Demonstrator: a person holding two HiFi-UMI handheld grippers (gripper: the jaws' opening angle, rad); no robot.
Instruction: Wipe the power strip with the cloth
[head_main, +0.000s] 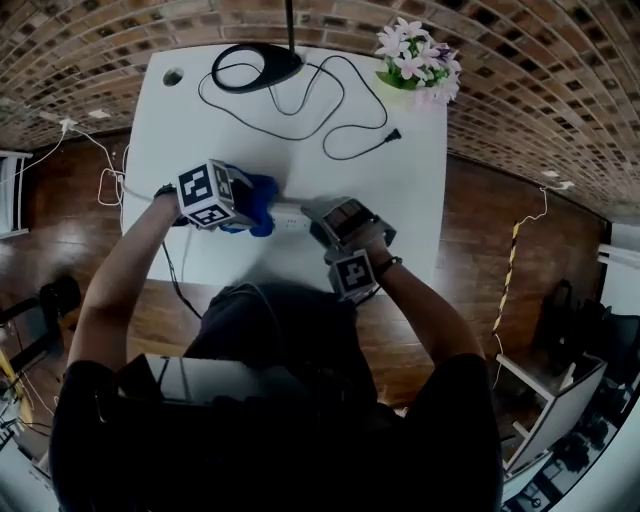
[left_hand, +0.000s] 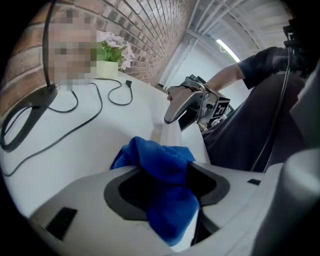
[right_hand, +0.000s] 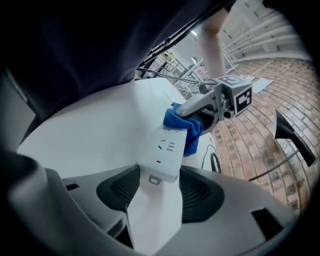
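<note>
At the middle of the head view, the white power strip lies across the white table, running left to right between the two grippers. The right gripper is clenched on the strip's near end: in its own view the white block sits squarely between the two dark pads, with its sockets showing just beyond them. The far end of the strip is covered by the blue cloth, which is bunched up on top of it. The left gripper stands released, its jaws spread wide. The cloth hangs loosely in the gap between them, dark space shows beside it on the left, and a fold spills forward onto the strip. In the left gripper view the right gripper appears at the upper middle, angled down onto the strip. Toward the top of the head view, a black lamp base sits at the table's far edge. A thin black cable loops across the tabletop there. A pot of pink flowers stands at the upper right corner.
</note>
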